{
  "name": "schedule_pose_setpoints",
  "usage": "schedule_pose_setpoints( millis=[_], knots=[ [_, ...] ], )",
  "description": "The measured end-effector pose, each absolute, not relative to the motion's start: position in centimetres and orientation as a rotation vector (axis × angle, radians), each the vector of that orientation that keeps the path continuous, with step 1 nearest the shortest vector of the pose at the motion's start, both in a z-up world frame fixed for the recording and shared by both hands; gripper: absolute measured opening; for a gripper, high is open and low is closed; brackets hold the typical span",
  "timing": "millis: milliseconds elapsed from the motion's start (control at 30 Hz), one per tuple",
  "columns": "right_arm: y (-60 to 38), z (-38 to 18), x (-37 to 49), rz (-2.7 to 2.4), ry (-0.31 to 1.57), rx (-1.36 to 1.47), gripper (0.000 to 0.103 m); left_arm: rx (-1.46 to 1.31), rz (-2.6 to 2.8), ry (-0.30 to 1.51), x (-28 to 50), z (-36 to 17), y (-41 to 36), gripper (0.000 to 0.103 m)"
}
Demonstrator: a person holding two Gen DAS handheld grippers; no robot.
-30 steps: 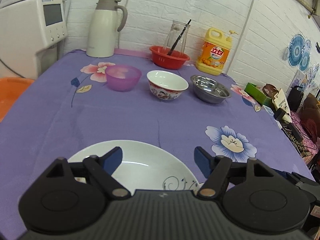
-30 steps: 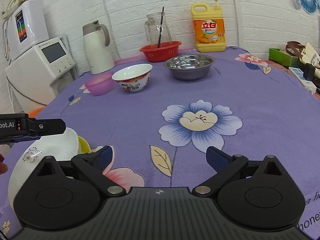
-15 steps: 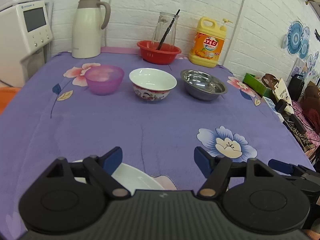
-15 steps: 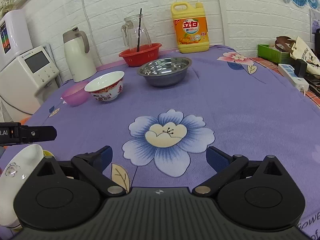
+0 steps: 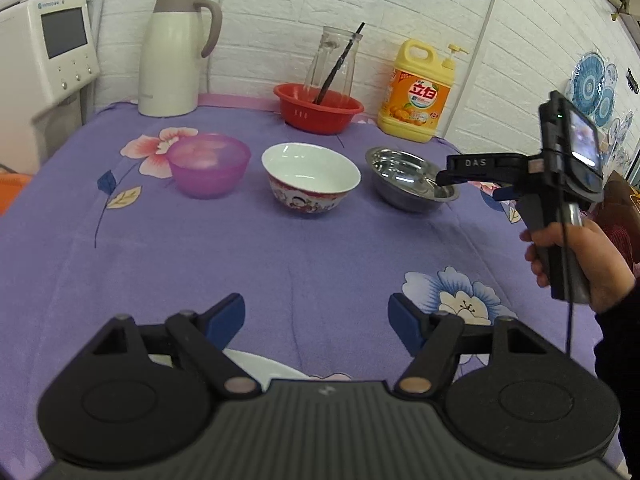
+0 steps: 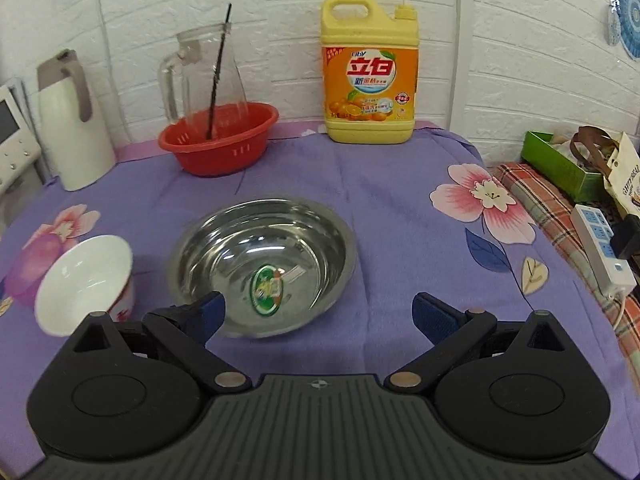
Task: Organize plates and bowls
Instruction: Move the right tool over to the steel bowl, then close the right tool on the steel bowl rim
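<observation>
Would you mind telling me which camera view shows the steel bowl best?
The right wrist view: the steel bowl lies close and central, its sticker visible. The left wrist view shows it small, at the far right, its rim partly hidden by the right gripper.

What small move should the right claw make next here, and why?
Probably ease the right claw forward and down so one finger goes inside the steel bowl's near rim and the other outside, then close. Its fingers are spread open with nothing between them, and its left fingertip already overlaps the bowl's near edge. The left claw is open too, hanging back over the white plate.
</observation>
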State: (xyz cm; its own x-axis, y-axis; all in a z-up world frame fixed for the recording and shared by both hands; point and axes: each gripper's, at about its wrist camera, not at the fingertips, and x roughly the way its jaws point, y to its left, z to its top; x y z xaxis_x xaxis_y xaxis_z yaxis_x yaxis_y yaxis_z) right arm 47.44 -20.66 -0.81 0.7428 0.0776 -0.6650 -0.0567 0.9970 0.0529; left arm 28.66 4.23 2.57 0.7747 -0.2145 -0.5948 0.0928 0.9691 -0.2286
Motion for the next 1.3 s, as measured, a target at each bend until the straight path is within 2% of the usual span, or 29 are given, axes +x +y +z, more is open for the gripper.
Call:
schedule_pose_setpoints(
  millis=[133,267,567,833,933,1100,1300],
  knots=[
    [-20.1,-3.5,52.6,0.028,0.835,-0.01,0.103,-0.196,-0.135,0.673,29.4,2.8,6.0,0.071],
    [-20.2,-5.2,53.8,0.02,0.902,-0.022,0.103,-0.195,-0.108,0.664,29.8,3.1,7.1,0.071],
    [-20.8,-4.5,52.0,0.079,0.98,-0.035,0.103,-0.188,-0.169,0.654,30.3,4.2,4.9,0.071],
    [-21.7,-4.4,45.9,0.208,1.021,-0.062,0.103,-0.181,-0.219,0.677,29.9,4.7,2.8,0.071],
    [-22.2,-4.2,42.9,0.245,0.982,-0.049,0.103,-0.18,-0.25,0.707,30.6,4.6,1.8,0.071],
    [-23.1,-3.4,41.7,0.139,0.814,0.016,0.103,-0.259,-0.302,0.745,34.7,4.4,-0.1,0.071],
    [-22.1,-5.8,42.3,0.13,0.752,0.076,0.103,-0.328,-0.26,0.821,41.0,2.1,-2.5,0.071]
  ],
)
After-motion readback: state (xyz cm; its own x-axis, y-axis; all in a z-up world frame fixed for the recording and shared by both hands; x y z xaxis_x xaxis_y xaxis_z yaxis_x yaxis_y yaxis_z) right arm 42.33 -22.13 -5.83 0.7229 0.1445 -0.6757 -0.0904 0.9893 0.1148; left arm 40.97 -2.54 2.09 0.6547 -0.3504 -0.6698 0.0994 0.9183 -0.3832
